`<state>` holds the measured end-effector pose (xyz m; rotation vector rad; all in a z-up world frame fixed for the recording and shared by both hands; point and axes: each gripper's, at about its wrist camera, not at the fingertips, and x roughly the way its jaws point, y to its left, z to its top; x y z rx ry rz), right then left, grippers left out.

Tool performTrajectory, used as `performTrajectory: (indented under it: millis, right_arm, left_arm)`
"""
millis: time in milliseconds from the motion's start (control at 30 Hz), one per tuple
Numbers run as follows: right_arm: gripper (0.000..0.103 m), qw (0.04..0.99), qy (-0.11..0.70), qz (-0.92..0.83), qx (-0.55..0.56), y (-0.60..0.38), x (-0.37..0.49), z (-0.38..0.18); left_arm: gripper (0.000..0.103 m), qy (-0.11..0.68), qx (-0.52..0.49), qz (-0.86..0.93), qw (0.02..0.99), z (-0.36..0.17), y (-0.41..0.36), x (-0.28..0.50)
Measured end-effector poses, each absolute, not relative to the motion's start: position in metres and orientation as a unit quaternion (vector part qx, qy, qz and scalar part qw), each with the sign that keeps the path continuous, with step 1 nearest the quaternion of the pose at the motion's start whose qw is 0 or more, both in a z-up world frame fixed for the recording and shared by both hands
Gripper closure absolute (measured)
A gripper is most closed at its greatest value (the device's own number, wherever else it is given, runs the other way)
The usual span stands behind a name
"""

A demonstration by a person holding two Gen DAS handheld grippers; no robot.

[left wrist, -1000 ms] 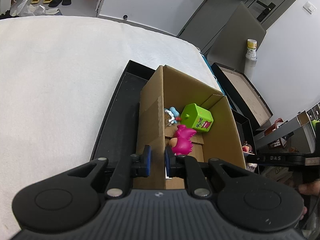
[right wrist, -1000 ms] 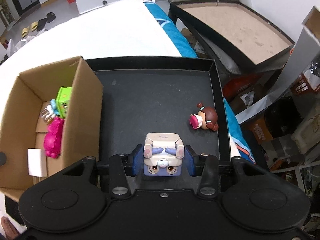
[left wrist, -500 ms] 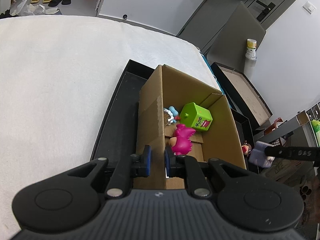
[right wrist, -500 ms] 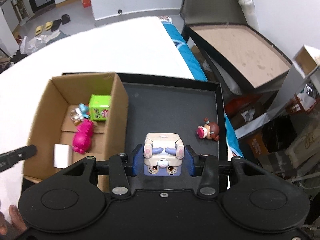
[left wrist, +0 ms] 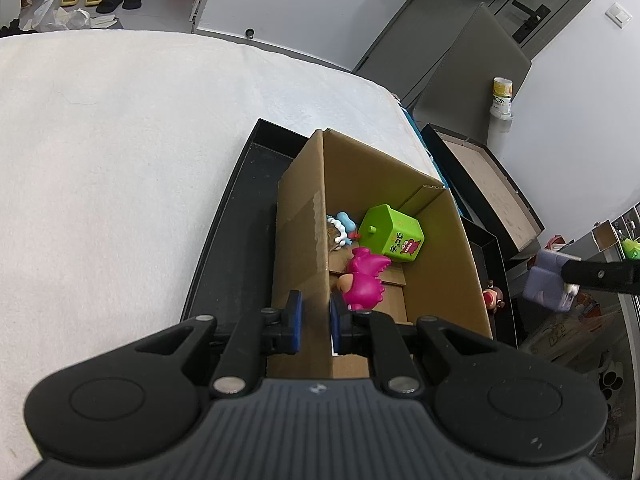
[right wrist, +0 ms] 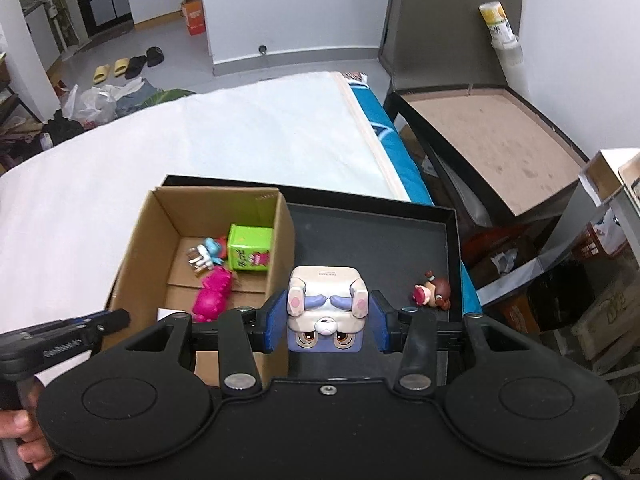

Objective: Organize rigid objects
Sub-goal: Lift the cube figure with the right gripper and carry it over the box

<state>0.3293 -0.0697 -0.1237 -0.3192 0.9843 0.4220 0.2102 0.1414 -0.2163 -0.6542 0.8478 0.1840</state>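
Right wrist: right claw grips cube toy; left claw pinches box wall.

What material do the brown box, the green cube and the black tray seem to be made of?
Brown box: corrugated cardboard, matte; folded flaps and raw edges show.
Green cube: probably hard plastic, smooth with a slight sheen and printed graphics.
Black tray: matte black; rigid board or plastic, I cannot tell which.
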Motion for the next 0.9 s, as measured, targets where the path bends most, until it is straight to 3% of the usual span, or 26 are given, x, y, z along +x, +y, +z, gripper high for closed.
performTrajectory:
  millis: [900]
  right_arm:
    - [0.060,0.835,0.455,0.268,-0.154,-0.012,0.306,-0.115]
  left_arm:
    - [0.090,0.403,-0.312,0.087,0.856,-0.216,0.139,0.209]
